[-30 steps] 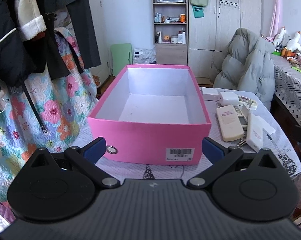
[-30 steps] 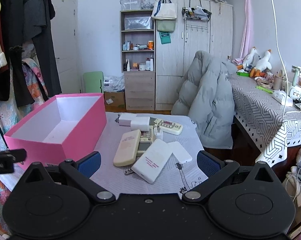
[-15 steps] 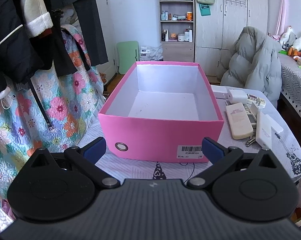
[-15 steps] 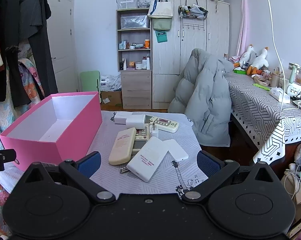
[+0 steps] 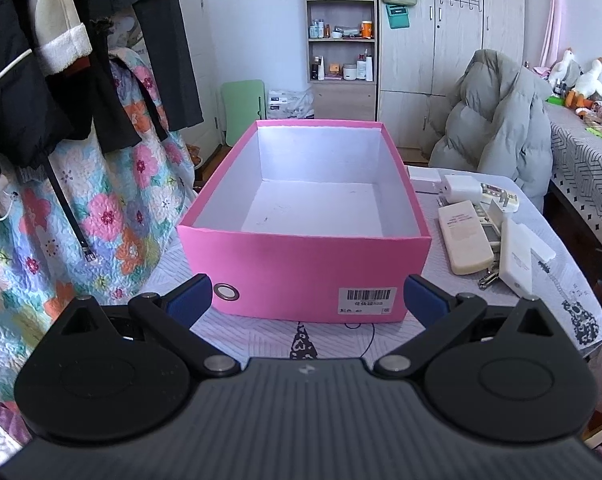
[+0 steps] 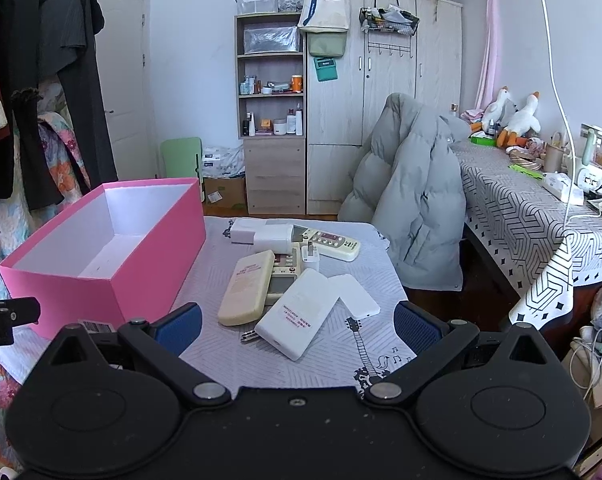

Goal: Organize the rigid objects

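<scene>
Both your claws, left claw [image 5: 305,294] and right claw [image 6: 297,322], hang wide and empty; the stacked remotes [image 6: 247,288] at twelve o'clock overlap, so grabbing one may drag its neighbours past the empty pink box [image 6: 153,264] at ten.

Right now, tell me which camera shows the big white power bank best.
The right wrist view: the big white power bank lies in full view, its printed face up, ahead of the open right gripper. The left wrist view catches it only foreshortened near the right edge, beyond the pink box.
</scene>
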Demonstrator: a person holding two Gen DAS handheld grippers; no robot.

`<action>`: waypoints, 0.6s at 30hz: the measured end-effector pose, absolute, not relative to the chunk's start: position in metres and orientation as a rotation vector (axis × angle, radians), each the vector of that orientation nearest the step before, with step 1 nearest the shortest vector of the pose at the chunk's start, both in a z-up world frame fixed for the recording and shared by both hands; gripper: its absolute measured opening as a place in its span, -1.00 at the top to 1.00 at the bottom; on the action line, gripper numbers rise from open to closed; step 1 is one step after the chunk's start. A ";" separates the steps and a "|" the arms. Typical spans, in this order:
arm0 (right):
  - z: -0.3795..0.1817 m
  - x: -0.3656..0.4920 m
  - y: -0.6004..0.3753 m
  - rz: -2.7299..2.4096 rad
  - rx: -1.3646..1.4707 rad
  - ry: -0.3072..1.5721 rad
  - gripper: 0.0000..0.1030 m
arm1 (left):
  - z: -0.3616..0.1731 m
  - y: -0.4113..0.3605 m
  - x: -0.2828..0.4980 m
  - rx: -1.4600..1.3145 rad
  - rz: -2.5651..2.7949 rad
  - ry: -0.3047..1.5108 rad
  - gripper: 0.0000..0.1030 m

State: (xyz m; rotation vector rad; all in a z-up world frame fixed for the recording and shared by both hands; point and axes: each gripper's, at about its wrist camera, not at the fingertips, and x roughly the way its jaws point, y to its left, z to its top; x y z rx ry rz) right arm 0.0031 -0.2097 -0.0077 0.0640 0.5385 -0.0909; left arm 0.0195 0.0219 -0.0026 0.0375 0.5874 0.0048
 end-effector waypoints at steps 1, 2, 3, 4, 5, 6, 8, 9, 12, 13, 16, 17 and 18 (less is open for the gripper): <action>-0.008 0.004 -0.209 -0.091 0.064 0.540 -1.00 | -0.003 0.022 0.019 0.037 0.005 0.586 -1.00; -0.009 0.004 -0.209 -0.090 0.064 0.542 -1.00 | -0.003 0.022 0.019 0.040 0.008 0.584 -1.00; -0.010 0.005 -0.209 -0.090 0.063 0.544 -1.00 | -0.003 0.022 0.019 0.045 0.013 0.582 -1.00; -0.010 0.005 -0.209 -0.089 0.062 0.546 -1.00 | -0.003 0.022 0.019 0.049 0.019 0.578 -1.00; -0.011 0.005 -0.209 -0.088 0.062 0.548 -1.00 | -0.002 0.022 0.020 0.050 0.028 0.575 -1.00; -0.011 0.005 -0.209 -0.087 0.061 0.551 -1.00 | -0.001 0.022 0.020 0.045 0.037 0.572 -1.00; -0.012 0.006 -0.209 -0.087 0.061 0.554 -1.00 | 0.004 0.026 0.018 0.020 0.029 0.549 -1.00; -0.012 0.006 -0.209 -0.089 0.063 0.555 -1.00 | 0.007 0.028 0.016 0.005 0.018 0.531 -1.00; -0.011 0.008 -0.211 -0.085 0.069 0.557 -1.00 | 0.016 0.033 0.011 -0.005 -0.001 0.488 -1.00; -0.011 0.008 -0.211 -0.081 0.069 0.557 -1.00 | 0.019 0.034 0.010 0.005 -0.005 0.477 -1.00; -0.007 0.012 -0.213 -0.054 0.067 0.551 -1.00 | 0.029 0.040 0.012 0.055 -0.029 0.455 -1.00; -0.005 0.014 -0.214 -0.030 0.066 0.536 -1.00 | 0.032 0.042 0.015 0.083 -0.031 0.450 -1.00; -0.002 0.017 -0.215 0.005 0.065 0.509 -1.00 | 0.036 0.042 0.017 0.109 -0.029 0.444 -1.00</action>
